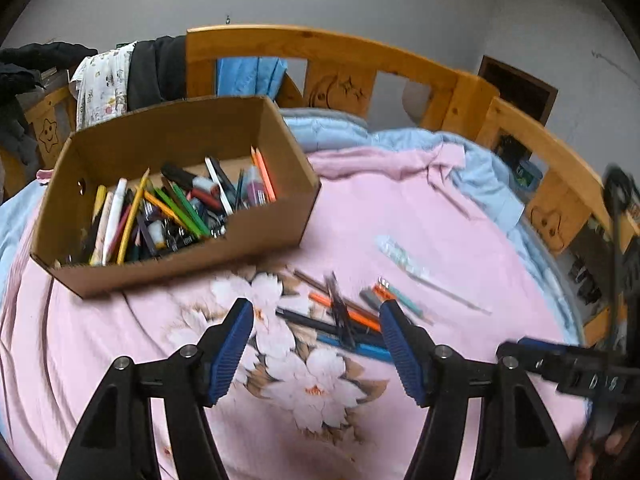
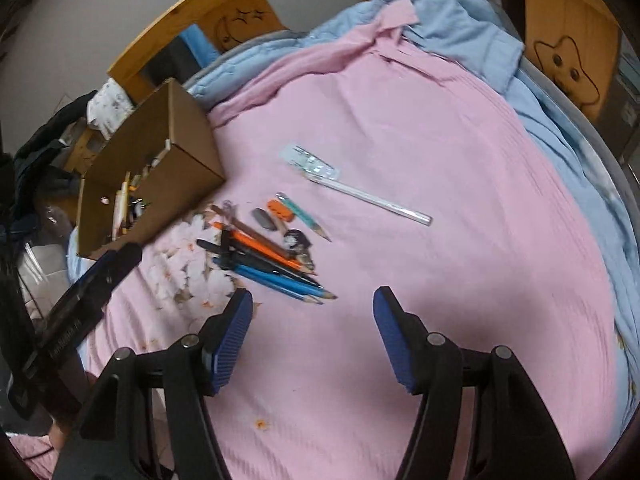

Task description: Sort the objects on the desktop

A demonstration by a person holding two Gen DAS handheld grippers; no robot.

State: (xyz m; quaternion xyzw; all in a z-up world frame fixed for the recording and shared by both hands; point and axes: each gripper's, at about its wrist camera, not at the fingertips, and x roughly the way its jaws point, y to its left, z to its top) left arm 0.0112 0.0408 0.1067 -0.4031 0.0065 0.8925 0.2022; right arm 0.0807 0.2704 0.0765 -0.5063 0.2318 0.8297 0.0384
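My left gripper (image 1: 316, 312), right gripper (image 2: 312, 300) jaws spread, empty; pencil pile (image 2: 272, 256) ahead; cardboard box (image 1: 256, 236) edge beyond; bare pink sheet (image 2: 440, 160) right.

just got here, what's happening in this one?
A person is sorting stationery on a bed with a handheld gripper in each hand. The cardboard box already holds many pens and pencils. A small pile of pencils and pens, an eraser and a clear pen lie loose on the pink sheet. The left gripper and the right gripper are both open and empty, above the sheet near the pile.
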